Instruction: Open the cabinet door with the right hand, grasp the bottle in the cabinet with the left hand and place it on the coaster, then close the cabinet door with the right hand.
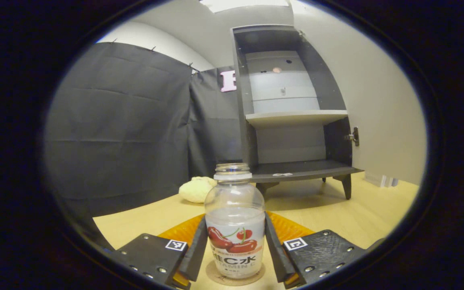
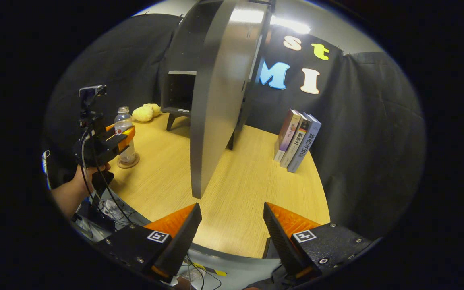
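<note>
Bottle: the clear plastic bottle (image 1: 235, 225) stands upright on the round coaster (image 1: 216, 278), capless, with a cherry-printed label round its lower half; in the right gripper view the same bottle (image 2: 123, 121) shows on its coaster (image 2: 129, 163) near the table's left side.
Left gripper: the left gripper (image 1: 235, 249) has the bottle between its two fingers, one dark pad (image 1: 198, 245) close along each side of the label; whether both pads actually press the plastic I cannot tell. From the right gripper view, this gripper (image 2: 121, 139) sits level with the bottle's middle, held up by a hand (image 2: 89, 171) low at the left.
Right gripper: the right gripper (image 2: 232, 229) hangs above the near edge of the table, fingers spread wide with nothing between them.
Cabinet: the dark cabinet (image 1: 292, 108) stands on short legs at the back of the table, its pale shelf bare.
Cabinet door: the cabinet door (image 2: 216, 100) is swung wide open, edge-on toward the right gripper; its inner face and latch (image 1: 353, 137) show in the left gripper view.
Table: light wood table (image 2: 248, 177).
Other things: a yellowish soft lump (image 1: 196, 189) lies just beside the cabinet's foot; three books (image 2: 297, 141) lean together, standing well apart from the bottle on the right.
</note>
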Motion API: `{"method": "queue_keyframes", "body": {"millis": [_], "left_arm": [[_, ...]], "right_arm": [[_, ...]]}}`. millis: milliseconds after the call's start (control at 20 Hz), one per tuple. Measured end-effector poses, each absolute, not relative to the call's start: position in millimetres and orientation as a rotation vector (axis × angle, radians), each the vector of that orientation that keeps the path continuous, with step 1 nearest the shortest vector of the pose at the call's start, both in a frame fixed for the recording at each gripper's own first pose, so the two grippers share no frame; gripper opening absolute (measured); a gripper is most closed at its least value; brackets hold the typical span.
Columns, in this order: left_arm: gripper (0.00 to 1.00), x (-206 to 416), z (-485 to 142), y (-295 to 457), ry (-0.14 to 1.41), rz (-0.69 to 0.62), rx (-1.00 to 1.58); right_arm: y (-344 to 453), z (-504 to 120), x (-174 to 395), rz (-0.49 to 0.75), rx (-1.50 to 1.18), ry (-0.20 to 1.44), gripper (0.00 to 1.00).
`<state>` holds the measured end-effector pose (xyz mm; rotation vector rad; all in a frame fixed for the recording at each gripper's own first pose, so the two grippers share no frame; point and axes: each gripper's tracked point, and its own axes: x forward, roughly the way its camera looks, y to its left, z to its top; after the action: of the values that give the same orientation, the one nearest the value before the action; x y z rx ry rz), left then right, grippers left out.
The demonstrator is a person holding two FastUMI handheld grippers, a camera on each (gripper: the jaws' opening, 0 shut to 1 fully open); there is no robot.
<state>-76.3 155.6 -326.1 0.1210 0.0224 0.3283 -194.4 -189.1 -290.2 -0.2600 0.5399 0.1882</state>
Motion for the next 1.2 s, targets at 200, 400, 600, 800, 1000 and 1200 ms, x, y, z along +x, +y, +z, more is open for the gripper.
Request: {"method": "queue_keyframes", "body": {"millis": [200,400,600,800,1000,1200], "left_arm": [[0.72,-80.7,-332.1,160.5,0.017,0.332,0.085],[0.74,-80.2,-335.5,160.2,0.028,0.332,0.087],[0.74,-81.9,-333.5,159.5,0.03,0.339,0.09],[0.74,-80.7,-334.5,158.0,0.034,0.335,0.05],[0.79,-79.5,-337.2,156.8,0.038,0.317,0.007],[0.77,-81.3,-327.0,154.1,0.035,0.313,-0.012]], "right_arm": [[-183.1,-297.3,-190.7,0.195,-0.239,0.558,0.95],[-178.7,-301.6,-189.9,0.21,-0.238,0.563,0.96],[-176.0,-304.8,-193.1,0.222,-0.234,0.57,0.95],[-175.8,-300.4,-196.2,0.245,-0.273,0.547,0.96],[-173.3,-305.5,-199.7,0.248,-0.255,0.556,0.95],[-164.9,-305.7,-207.3,0.266,-0.261,0.553,0.95]]}}
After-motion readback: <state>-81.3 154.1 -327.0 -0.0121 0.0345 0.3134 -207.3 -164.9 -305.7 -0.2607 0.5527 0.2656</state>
